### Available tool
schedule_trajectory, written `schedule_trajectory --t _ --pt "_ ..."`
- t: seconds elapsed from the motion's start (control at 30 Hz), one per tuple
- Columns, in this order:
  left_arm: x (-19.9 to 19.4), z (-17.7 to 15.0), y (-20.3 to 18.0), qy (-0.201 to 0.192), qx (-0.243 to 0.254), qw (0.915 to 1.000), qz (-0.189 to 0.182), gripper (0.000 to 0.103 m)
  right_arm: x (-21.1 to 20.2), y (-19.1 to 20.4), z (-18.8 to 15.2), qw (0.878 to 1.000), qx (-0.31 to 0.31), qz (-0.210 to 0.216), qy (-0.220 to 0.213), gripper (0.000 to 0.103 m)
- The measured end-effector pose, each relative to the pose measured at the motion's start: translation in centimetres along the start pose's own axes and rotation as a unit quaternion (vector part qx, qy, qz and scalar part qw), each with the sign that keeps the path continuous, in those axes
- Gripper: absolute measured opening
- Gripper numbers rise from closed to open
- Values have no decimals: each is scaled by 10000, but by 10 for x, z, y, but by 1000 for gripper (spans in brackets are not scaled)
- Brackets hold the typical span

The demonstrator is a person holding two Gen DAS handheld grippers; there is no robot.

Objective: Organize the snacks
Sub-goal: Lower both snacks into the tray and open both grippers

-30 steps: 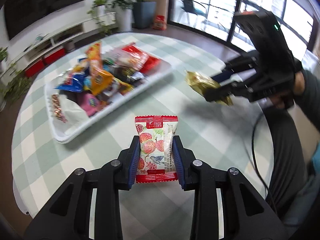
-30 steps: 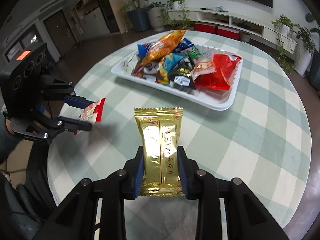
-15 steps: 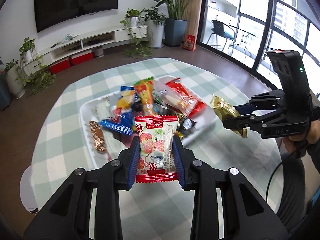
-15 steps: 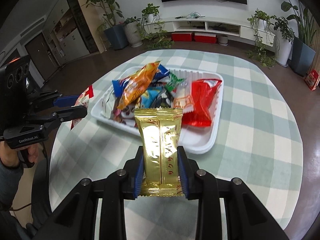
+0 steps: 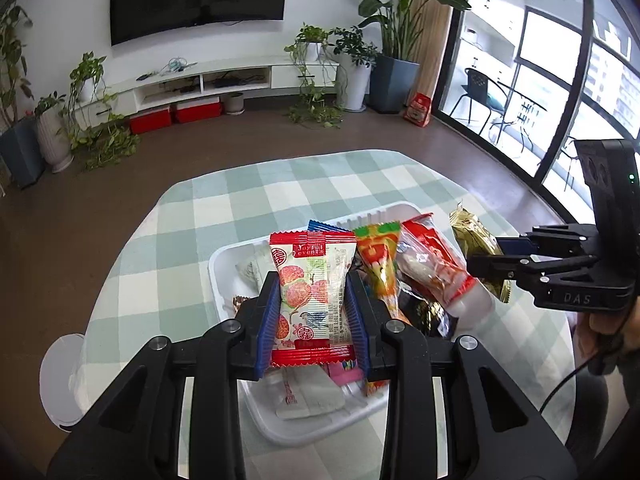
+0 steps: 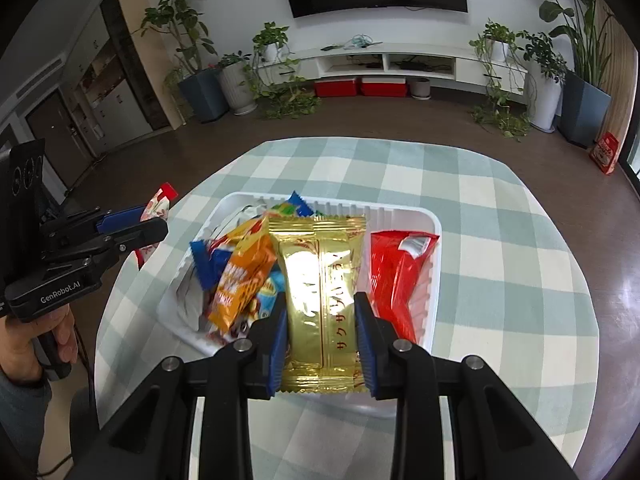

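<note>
We hold both claws over the tray (image 6: 434,224): left claw (image 5: 313,312) grips fruit-print snack (image 5: 310,296), right claw (image 6: 322,332) grips gold wafer pack (image 6: 320,280) (both clamped).

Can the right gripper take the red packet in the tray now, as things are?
Probably not: the right gripper is already shut on the gold packet. The red packet lies uncovered at the white tray's right side, so access looks free once the gripper is emptied.

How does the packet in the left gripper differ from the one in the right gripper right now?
The lychee-print packet is white with red crimped ends and fruit pictures; the gold wafer packet is plain shiny gold with red lettering. The lychee-print packet looks squat, the gold wafer packet longer and slimmer. Shared: each is clamped at its sides, the first by the left gripper, the second by the right gripper, over the white tray.
</note>
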State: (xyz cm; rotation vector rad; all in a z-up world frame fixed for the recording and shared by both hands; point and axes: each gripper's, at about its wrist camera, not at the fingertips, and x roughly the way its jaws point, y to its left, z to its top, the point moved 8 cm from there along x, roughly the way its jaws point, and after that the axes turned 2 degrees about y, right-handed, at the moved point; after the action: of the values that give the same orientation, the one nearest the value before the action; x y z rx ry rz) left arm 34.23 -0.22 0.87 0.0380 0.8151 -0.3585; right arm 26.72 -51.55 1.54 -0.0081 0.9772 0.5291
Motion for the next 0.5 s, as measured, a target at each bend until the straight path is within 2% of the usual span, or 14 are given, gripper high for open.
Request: schedule_trajectory --t 0.5 --pt "57 0 2 344 -145 9993 -17 30 48 0 9 9986 320 -235 356 33"
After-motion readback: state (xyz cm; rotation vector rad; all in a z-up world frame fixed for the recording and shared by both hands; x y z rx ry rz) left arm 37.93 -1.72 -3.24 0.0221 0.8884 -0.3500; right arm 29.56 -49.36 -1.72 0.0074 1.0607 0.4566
